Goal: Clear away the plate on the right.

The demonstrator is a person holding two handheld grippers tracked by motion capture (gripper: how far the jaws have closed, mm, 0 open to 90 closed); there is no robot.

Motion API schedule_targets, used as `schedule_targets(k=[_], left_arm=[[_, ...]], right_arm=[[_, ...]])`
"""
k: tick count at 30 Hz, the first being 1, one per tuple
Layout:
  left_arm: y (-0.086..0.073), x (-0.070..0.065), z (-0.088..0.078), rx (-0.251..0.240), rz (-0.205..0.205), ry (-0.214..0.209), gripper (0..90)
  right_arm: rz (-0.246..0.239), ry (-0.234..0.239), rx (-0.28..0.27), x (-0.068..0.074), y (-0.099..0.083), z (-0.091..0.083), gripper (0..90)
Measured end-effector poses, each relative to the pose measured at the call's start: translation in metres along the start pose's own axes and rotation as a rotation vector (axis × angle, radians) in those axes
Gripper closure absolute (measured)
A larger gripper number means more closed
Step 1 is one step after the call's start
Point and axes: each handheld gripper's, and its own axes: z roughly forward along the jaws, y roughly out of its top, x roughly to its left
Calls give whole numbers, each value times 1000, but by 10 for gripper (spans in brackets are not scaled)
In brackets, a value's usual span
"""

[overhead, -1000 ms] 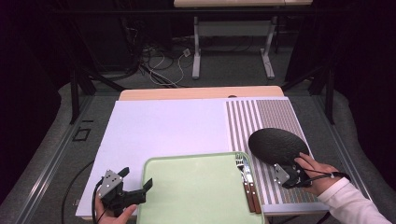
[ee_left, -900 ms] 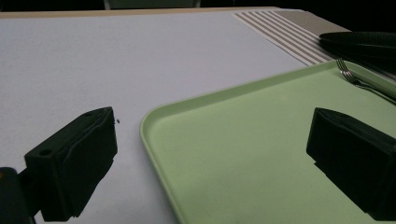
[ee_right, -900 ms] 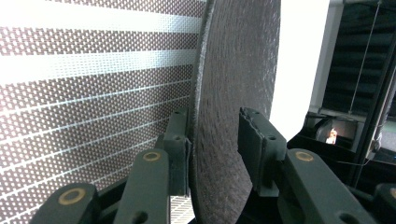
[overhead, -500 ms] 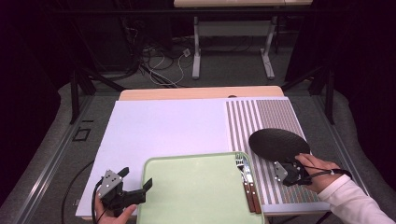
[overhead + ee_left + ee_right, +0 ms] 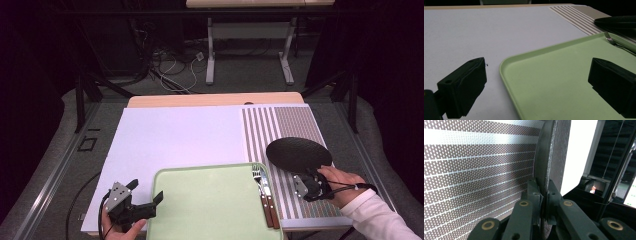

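A tray (image 5: 210, 210) lies on the counter (image 5: 175, 135) at its near edge, roughly in the middle. A fork (image 5: 261, 182) and a knife (image 5: 270, 200) lie side by side in the tray along its right rim. A striped mat (image 5: 285, 125) covers the counter's right part, and the tray's right edge overlaps it. A plate (image 5: 299, 154) sits above the mat, right of the tray, gripped at its near rim by the right tool (image 5: 309, 186). The left tool (image 5: 145, 205) is at the tray's near left corner, one jaw over the tray and one over the counter
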Motion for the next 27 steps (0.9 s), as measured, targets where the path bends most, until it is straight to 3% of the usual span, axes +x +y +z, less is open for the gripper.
schedule_targets(k=[1, 3, 7, 8, 13, 17, 18, 27], left_arm=[[0, 0, 0, 0, 0, 0, 20], [0, 0, 0, 1, 0, 0, 20], [0, 1, 0, 6, 6, 2, 20], [0, 1, 0, 6, 6, 3, 20], [0, 1, 0, 8, 5, 4, 20], [0, 0, -1, -2, -2, 4, 20], [0, 1, -1, 1, 0, 6, 20], [0, 1, 1, 3, -4, 5, 20]], right_arm=[[14, -17, -19, 3, -1, 1, 856], [-11, -18, -16, 2, 0, 0, 857], [36, -24, -45, 6, -2, 0, 857], [22, -46, -78, 5, -2, 1, 859], [29, -56, -99, 2, 4, -8, 858], [17, -99, -139, 2, 9, -12, 853], [25, -83, -127, 2, 9, -14, 858], [16, -137, -170, 2, 16, -25, 846]])
